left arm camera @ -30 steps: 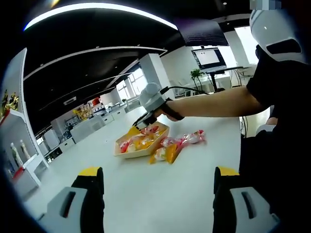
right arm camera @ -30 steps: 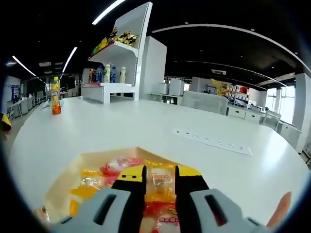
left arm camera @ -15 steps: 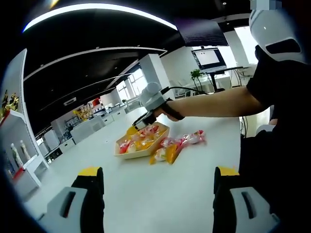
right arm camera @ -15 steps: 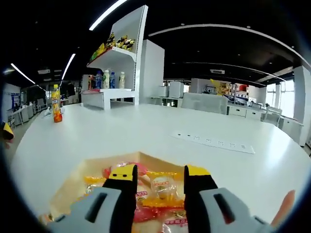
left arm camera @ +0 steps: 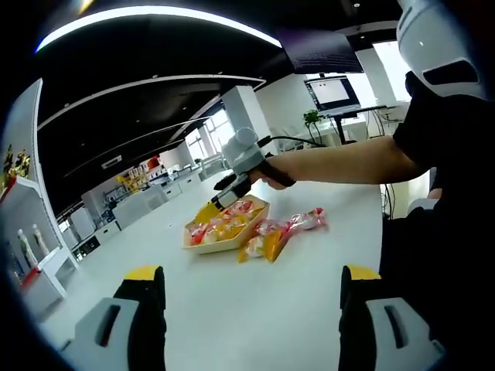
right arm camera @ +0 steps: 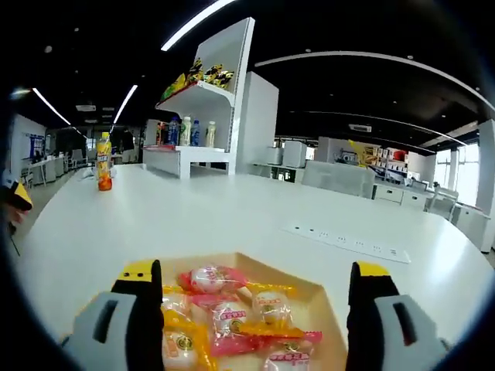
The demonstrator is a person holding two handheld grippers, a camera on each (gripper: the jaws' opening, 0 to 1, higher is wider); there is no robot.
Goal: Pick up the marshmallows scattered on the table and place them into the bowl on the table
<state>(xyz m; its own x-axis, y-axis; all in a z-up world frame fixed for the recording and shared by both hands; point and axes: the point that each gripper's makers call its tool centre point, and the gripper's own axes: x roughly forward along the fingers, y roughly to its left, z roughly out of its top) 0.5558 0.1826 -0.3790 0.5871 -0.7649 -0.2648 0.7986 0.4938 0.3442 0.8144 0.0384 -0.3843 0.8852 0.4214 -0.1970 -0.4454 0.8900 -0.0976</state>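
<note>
A shallow tan bowl (left arm camera: 203, 242) (right arm camera: 319, 296) sits on the white table and holds several wrapped marshmallows (right arm camera: 226, 318) in red and yellow wrappers. More wrapped marshmallows (left arm camera: 280, 232) lie on the table just right of the bowl in the left gripper view. My right gripper (right arm camera: 251, 290) hangs open above the bowl with nothing between its jaws; it also appears in the left gripper view as the right gripper (left arm camera: 226, 191), held by a person's arm over the bowl's far edge. My left gripper (left arm camera: 251, 290) is open and empty, low over the near table.
The white table (left arm camera: 232, 309) stretches wide around the bowl. An orange drink bottle (right arm camera: 103, 161) stands at the far left. A white shelf unit (right arm camera: 203, 116) with bottles and snacks rises behind. A power strip (right arm camera: 344, 238) is set into the table beyond the bowl. The person's dark-clothed body (left arm camera: 445, 178) fills the right.
My right gripper has gone from nearly shut to wide open and lifted a little; a wrapped marshmallow it held now lies in the bowl. The left gripper has stayed still.
</note>
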